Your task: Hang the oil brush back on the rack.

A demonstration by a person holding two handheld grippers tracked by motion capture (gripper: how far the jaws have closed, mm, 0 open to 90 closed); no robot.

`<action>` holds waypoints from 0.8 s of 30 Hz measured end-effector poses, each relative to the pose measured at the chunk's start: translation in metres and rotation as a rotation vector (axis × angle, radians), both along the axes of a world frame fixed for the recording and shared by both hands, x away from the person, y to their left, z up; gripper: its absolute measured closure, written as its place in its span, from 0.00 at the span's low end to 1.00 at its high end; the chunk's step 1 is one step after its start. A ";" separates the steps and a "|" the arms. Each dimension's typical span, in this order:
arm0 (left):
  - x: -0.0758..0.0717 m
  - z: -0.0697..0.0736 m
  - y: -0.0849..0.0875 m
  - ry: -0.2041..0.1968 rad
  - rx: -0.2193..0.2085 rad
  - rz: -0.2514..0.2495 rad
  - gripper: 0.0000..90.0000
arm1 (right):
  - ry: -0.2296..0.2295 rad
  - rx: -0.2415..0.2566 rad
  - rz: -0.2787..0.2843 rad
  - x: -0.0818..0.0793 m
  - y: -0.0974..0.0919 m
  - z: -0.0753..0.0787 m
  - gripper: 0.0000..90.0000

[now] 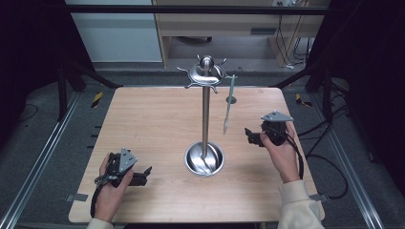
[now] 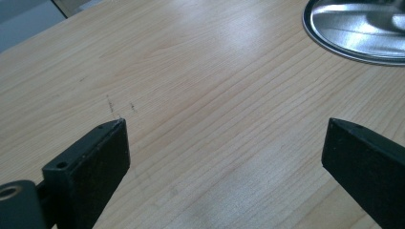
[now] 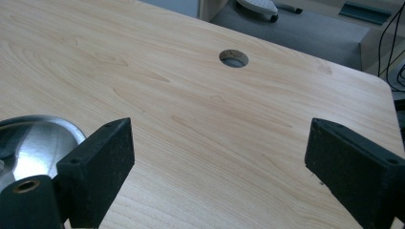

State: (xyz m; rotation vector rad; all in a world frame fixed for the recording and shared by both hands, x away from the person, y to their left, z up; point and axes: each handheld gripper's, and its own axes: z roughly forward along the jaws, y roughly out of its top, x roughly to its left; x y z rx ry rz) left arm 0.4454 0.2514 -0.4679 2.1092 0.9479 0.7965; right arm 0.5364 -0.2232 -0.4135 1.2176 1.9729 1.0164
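On the wooden table, both grippers, left gripper and right gripper, sat wide, empty, flanking utensil stand with spatula hung, apparently idle.

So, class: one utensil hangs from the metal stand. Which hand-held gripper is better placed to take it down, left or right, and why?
Right, probably. The utensil hangs on the stand's right side, close to the right hand-held gripper, whose jaws are open. The left hand-held gripper, also open, sits low at the front left, beyond the stand's base.
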 end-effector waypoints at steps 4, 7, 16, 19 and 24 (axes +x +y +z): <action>0.000 0.000 0.000 0.000 0.000 0.000 0.02 | 0.020 -0.001 0.007 0.003 0.003 -0.008 0.11; 0.000 0.000 0.000 -0.001 0.001 0.000 0.02 | 0.024 -0.007 0.012 0.004 0.006 -0.014 0.11; 0.000 0.000 0.000 0.000 0.005 -0.001 0.02 | 0.066 0.020 0.027 0.012 0.012 -0.038 0.11; 0.000 0.000 0.000 0.000 0.004 0.000 0.02 | 0.071 0.034 0.019 0.013 0.014 -0.045 0.11; 0.000 0.000 0.000 0.001 0.005 -0.001 0.02 | 0.112 0.053 0.030 0.018 0.017 -0.058 0.11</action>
